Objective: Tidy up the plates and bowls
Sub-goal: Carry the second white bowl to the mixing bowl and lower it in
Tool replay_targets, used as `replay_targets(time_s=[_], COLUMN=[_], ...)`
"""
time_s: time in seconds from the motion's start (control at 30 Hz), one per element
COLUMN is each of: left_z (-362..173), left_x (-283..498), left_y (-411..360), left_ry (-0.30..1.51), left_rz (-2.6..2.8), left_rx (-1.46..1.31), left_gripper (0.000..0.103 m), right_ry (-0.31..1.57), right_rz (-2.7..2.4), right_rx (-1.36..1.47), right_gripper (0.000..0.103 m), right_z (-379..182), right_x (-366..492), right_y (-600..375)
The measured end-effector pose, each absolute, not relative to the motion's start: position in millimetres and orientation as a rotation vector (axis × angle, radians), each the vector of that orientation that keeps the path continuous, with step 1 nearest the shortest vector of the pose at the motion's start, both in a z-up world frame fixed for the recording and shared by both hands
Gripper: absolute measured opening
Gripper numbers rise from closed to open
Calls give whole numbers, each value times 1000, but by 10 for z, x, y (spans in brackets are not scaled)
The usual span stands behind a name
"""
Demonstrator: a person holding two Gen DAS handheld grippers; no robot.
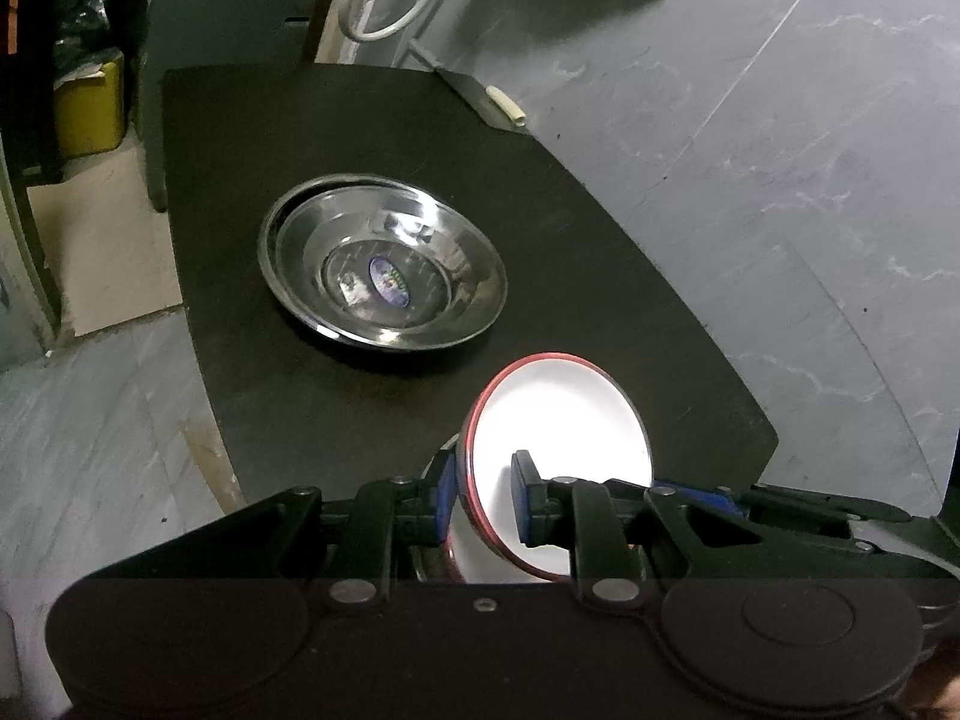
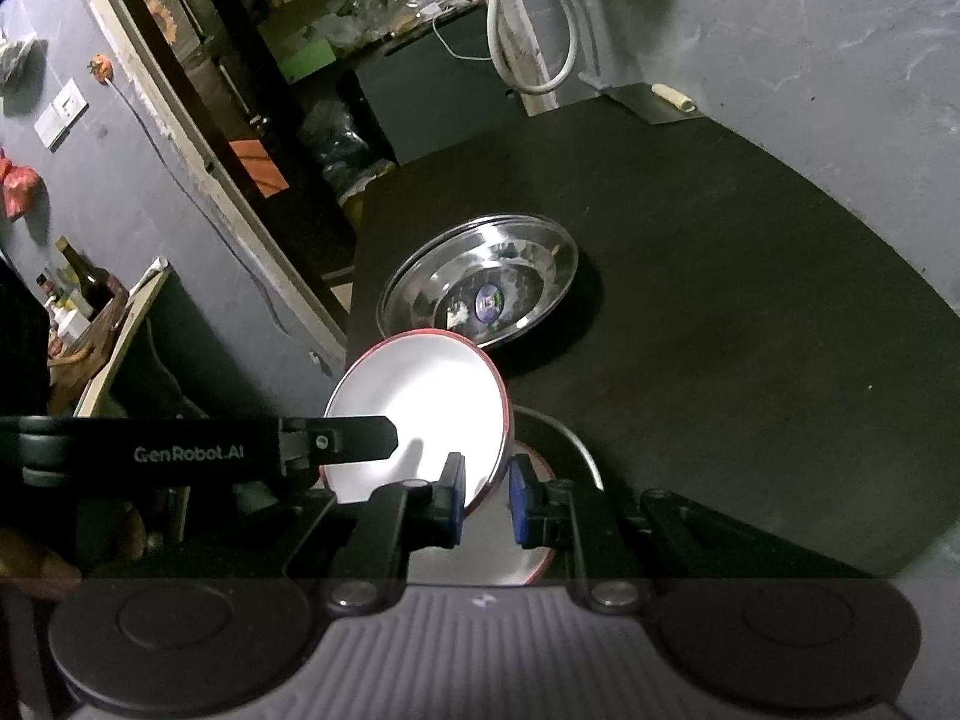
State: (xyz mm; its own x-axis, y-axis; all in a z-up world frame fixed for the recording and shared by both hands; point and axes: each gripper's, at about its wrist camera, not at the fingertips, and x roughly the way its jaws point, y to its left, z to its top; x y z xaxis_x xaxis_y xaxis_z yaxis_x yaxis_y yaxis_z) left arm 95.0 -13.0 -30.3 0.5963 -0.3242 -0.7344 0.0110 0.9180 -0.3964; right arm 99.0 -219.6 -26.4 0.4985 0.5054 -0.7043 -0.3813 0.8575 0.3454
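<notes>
white bowl (image 1: 558, 420) rim between both tongs

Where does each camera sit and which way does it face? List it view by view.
Left wrist: on the left tool, looking forward and down over its fingers at the white bowl it straddles, with steel dishes beyond on the black table.
Right wrist: on the right tool, facing down likewise; it clamps the bowl's rim, and the left tool reaches in from the picture's left.
Shared: bowl, dishes, table.
</notes>
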Motion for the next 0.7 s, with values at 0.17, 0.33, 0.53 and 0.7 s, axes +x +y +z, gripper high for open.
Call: replay_targets(time_s=[0.17,0.33,0.53,0.7], left_z=[-370,-426,-468,-498], left_x=[906,873,858,876], left_y=[-138,-159,-212,-242], left_ry=[937,954,972,992], left_rz=[-198,-195,-192,-181], left_rx=[-384,-400,-389,-378], left_gripper=[21,21,22,23], right_ry=[931,949,956,964], right_rz=[537,540,539,546], right_rx=[165,169,168,165], right_gripper=[18,18,19,19], right_z=[-325,-363,-375,-386], right_x=[943,924,923,926], right_y=[-2199,-2233,-2254,-2248])
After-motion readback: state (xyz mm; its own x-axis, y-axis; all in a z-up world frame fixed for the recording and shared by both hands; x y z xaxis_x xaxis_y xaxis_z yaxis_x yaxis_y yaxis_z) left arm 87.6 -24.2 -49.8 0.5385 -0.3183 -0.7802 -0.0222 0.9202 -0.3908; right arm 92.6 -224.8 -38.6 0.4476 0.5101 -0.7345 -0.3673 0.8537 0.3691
